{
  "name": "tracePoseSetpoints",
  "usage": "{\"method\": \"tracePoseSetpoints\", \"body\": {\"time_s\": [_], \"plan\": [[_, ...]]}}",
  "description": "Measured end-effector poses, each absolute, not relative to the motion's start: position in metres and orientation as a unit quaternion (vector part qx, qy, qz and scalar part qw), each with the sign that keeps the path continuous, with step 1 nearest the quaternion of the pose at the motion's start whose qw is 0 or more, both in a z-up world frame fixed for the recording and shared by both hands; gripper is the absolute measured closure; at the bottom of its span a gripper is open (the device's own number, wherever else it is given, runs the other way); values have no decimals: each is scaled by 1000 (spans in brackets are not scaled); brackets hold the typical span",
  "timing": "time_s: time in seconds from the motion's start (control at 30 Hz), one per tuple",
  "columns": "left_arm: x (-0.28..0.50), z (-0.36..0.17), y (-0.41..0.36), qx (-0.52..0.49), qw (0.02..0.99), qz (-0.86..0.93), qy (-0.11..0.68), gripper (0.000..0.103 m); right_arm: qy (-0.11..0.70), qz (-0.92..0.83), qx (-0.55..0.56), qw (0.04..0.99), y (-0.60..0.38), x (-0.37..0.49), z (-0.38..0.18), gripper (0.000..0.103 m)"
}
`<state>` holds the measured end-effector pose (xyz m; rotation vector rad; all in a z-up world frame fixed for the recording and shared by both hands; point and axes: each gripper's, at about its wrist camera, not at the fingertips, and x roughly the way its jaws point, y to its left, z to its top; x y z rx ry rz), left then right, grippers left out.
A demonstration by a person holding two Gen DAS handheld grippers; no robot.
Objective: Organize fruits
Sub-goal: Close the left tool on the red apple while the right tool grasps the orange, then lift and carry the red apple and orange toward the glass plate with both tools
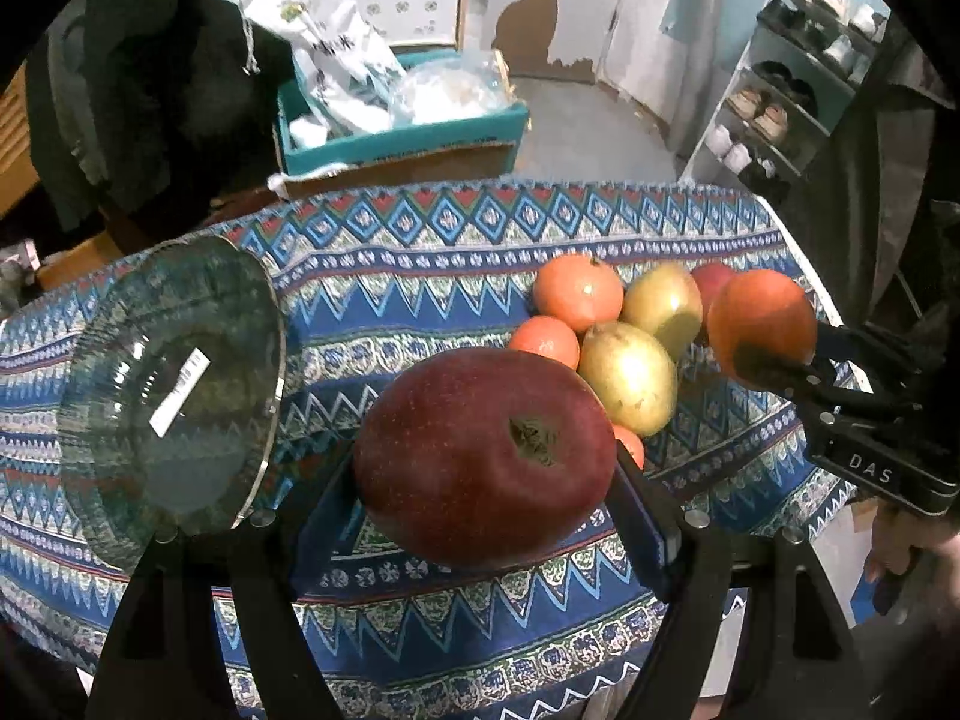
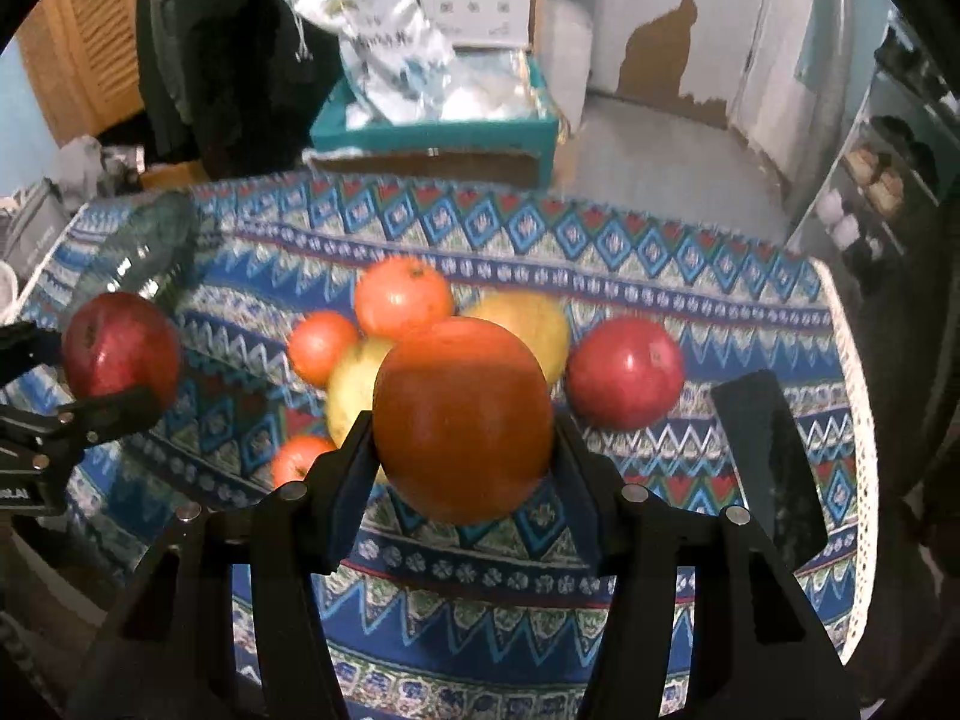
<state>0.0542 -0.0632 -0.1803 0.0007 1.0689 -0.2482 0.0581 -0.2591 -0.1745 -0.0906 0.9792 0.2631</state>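
lettering "das" marks right tool (image 1: 774,354) clamping orange fruit (image 1: 761,318); left tool (image 1: 486,480) clamps red apple (image 1: 483,456).

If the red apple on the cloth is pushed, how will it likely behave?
The red apple looks round, so it would probably roll across the cloth. Its glossy skin may slip. Nothing touches it, so little would stop it.

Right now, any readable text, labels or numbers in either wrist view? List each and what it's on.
"DAS": white letters on the body of the right gripper, seen in the left wrist view.
White sticker on the glass bowl: print too small to read.
White bag in the teal box: dark printing, blurred, unreadable.
Left gripper body: partial white letters at the frame edge, unreadable.
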Motion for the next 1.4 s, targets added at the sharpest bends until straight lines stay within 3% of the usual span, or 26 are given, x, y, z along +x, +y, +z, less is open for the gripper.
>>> {"method": "tracePoseSetpoints", "body": {"time_s": [0.73, 1.4], "plan": [[34, -94, -39, -16, 905, -112, 411, 22, 360, 142, -20, 922, -238, 47, -82, 47], [25, -74, 14, -47, 918, -73, 387, 22, 328, 203, -19, 922, -183, 51, -54, 47]]}}
